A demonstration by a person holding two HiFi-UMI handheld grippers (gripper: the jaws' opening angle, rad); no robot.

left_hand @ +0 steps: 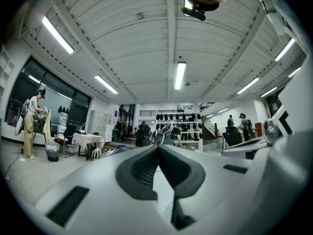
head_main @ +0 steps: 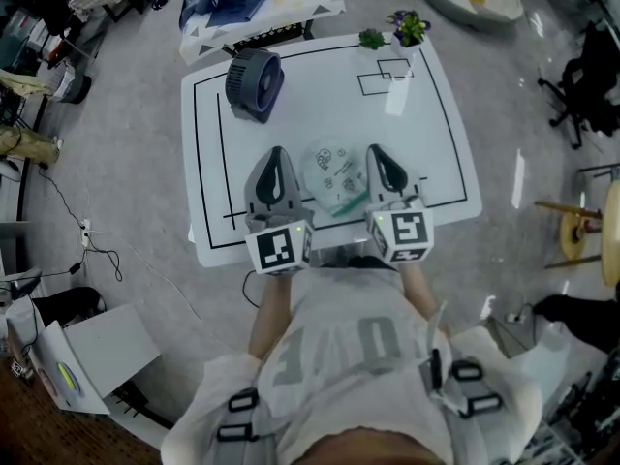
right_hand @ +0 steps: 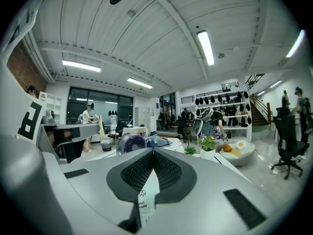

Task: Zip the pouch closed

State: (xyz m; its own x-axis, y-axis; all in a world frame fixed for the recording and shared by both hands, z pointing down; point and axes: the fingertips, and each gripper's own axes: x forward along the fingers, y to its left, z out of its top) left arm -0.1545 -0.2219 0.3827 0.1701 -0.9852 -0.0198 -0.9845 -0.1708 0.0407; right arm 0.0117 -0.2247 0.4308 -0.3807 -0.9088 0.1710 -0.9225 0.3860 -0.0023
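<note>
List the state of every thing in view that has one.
Left hand-held gripper: jaws shut, empty.
Right hand-held gripper: jaws shut, nothing pinched.
Pouch: lies flat on the table between them; zip state cannot be told.
Fan: stands on the table; running or not, cannot tell.
Potted plant: upright.

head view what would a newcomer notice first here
A grey left gripper and right gripper, jaws together, flank a clear printed plastic pouch at the near side of the white black-lined table. A dark blue round fan stands at the table's far left.
</note>
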